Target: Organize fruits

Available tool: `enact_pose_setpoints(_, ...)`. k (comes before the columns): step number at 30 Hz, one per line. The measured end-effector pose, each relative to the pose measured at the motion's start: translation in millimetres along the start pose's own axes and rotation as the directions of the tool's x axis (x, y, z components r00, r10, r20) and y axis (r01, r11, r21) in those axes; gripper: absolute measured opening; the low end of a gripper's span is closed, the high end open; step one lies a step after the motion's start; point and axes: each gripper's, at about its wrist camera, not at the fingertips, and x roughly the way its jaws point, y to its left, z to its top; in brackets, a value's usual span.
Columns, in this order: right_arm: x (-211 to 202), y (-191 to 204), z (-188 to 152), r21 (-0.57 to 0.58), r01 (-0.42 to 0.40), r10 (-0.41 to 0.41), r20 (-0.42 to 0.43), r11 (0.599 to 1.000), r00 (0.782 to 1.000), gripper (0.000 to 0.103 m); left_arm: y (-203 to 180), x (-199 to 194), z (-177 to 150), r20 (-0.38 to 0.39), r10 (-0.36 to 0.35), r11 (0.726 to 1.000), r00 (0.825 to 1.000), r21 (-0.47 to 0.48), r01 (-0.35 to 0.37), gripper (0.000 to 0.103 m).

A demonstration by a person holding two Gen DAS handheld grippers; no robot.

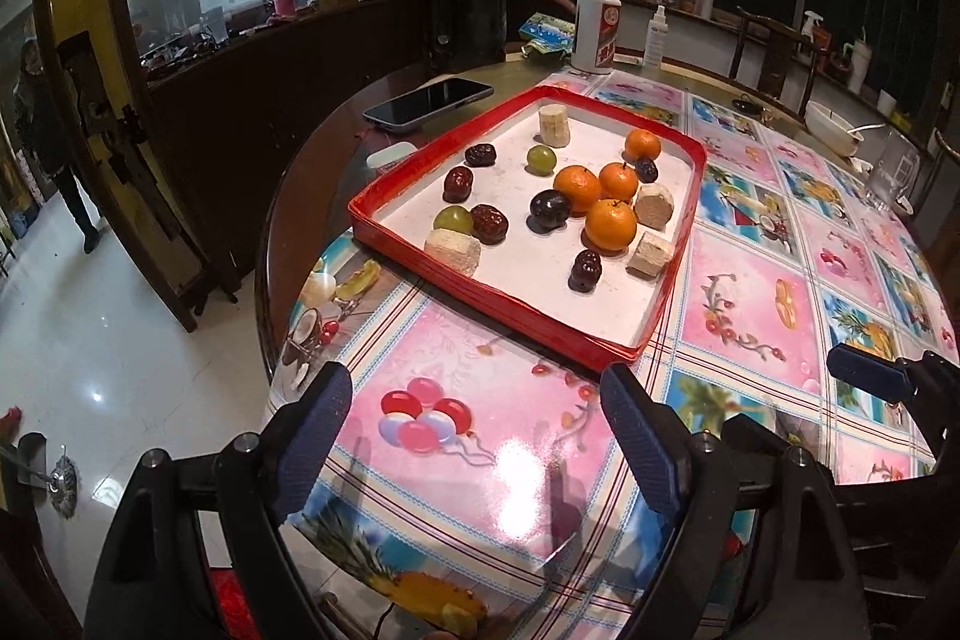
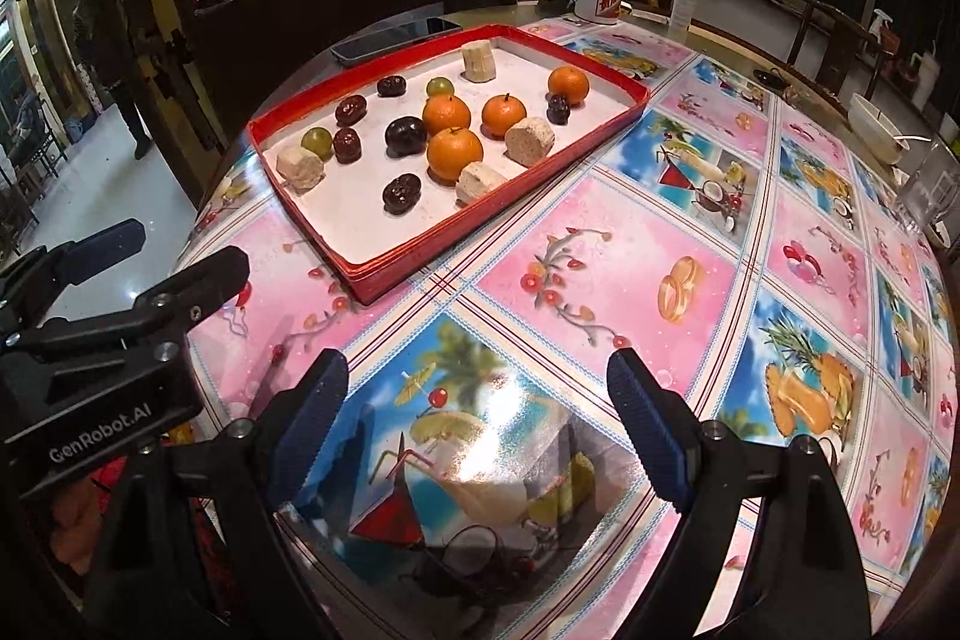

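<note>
Jaws, both sets: spread wide, holding nothing, low in each frame over the desk point(image 2: 660, 232). Left gripper point(image 1: 477, 436); right gripper point(image 2: 477, 418). Red tray point(image 1: 510, 307), centre of the left view, upper centre of the right: four oranges point(image 1: 610, 224), two green grapes point(image 1: 453, 219), dark plums point(image 1: 548, 209), dates point(image 1: 489, 222), pale banana pieces point(image 1: 453, 250). Phone point(image 1: 427, 101) beyond the tray; white bottle point(image 1: 595, 23) at the upper right.
</note>
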Motion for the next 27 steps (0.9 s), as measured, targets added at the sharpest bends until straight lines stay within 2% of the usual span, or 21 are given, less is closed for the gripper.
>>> enact_pose_setpoints(8,1,0,0,0.004,0.006,-0.006,-0.007,1.000,1.000,0.088,0,-6,-1,0.005,-0.028,0.999,1.000,0.029,0.028,0.088)
enact_pose_setpoints(11,1,-1,0,0.005,0.011,-0.011,-0.004,1.000,1.000,0.088,1,-13,-1,0.036,-0.009,1.000,0.999,0.027,0.008,0.088)
enact_pose_setpoints(14,0,-1,-1,0.008,0.013,-0.013,-0.006,1.000,1.000,0.088,2,-20,1,0.048,-0.034,0.999,0.998,0.032,0.033,0.088)
enact_pose_setpoints(15,0,-2,-1,0.010,0.014,-0.014,-0.006,1.000,1.000,0.088,3,-21,2,0.047,-0.030,0.999,0.998,0.026,0.028,0.088)
enact_pose_setpoints(18,0,-2,-1,0.012,0.013,-0.013,-0.008,1.000,1.000,0.088,3,-21,6,0.012,0.057,0.998,0.998,0.006,-0.057,0.088)
enact_pose_setpoints(22,0,-2,-1,0.011,0.011,-0.011,-0.009,1.000,1.000,0.088,6,-29,3,0.078,0.101,0.995,0.992,-0.015,-0.100,0.088)
enact_pose_setpoints(24,-1,-1,-1,0.007,0.014,-0.014,-0.006,1.000,1.000,0.088,6,-29,3,0.082,0.096,0.995,0.992,-0.018,-0.094,0.088)
enact_pose_setpoints(27,-1,1,-2,-0.002,0.018,-0.018,-0.006,1.000,1.000,0.088,4,-23,3,0.043,0.068,0.998,0.997,-0.004,-0.068,0.088)
